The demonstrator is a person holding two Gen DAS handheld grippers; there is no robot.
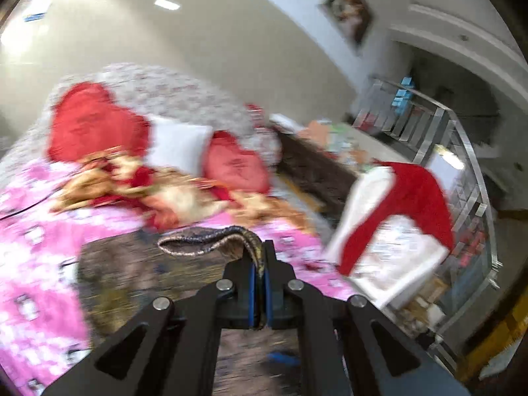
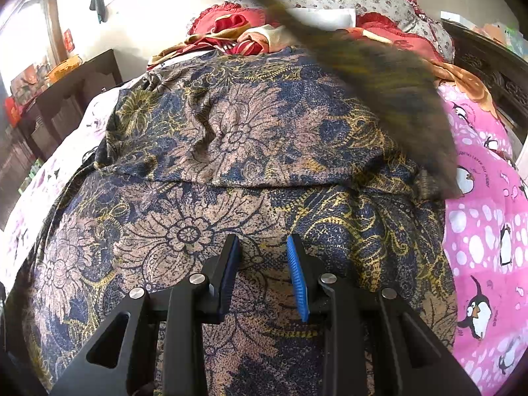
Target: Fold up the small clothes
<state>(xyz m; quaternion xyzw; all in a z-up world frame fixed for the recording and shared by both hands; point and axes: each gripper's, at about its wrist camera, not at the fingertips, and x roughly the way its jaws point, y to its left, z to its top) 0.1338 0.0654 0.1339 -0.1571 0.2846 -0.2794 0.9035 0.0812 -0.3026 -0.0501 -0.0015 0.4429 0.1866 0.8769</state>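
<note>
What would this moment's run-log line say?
left hand-held gripper: shut on garment edge, raised | right hand-held gripper: open, over garment, gripping nothing | surface: pink sheet | fold: unfinished

text: none legible | pink penguin bedsheet [image 2: 485,231]: small print, too blurred to read

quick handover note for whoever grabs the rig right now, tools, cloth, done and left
Left tool: shut on an edge of the patterned garment, held raised above the bed.
Right tool: open, nothing between its pads, poised over the near part of the garment.
Garment: spread on the pink penguin sheet; one fold line crosses its middle, and the raised part shows as a blurred flap at upper right.
Done: one fold apparently laid, edge gripped.
Left: probably carry the edge over, flatten, finish folding.
</note>
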